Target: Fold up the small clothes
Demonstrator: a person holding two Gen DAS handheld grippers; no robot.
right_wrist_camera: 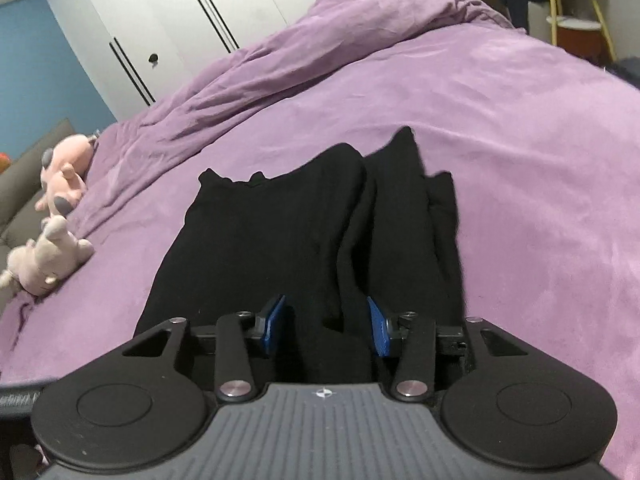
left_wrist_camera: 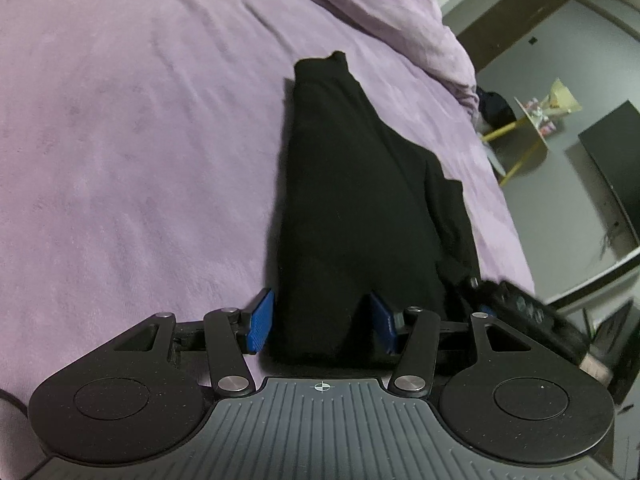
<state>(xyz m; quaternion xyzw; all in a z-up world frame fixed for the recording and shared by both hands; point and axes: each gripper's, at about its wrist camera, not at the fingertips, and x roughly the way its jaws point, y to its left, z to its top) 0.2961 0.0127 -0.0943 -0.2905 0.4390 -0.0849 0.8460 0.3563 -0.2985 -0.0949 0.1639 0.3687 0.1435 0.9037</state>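
A black garment (left_wrist_camera: pixel 352 200) lies on the purple bedspread (left_wrist_camera: pixel 140 140), folded lengthwise into a long, narrow strip that runs away from the near edge of the bed. The left gripper (left_wrist_camera: pixel 322 326) sits at its near end with both blue pads (left_wrist_camera: pixel 260 320) spread apart, and the dark cloth bunches up between them; from here I cannot say for certain whether the pads actually press on it or only stand beside it. The right gripper (right_wrist_camera: pixel 326 326) is at the near end too, its blue pads (right_wrist_camera: pixel 274 322) parted with a raised ridge of the garment (right_wrist_camera: pixel 280 232) between them, and the fabric does not look squeezed. From that side the cloth shows several long folds, with one layer lying over another towards the right. Two pink plush toys (right_wrist_camera: pixel 60 208) rest on the bedspread (right_wrist_camera: pixel 480 140) well off to the left, in front of a white wardrobe (right_wrist_camera: pixel 180 20).
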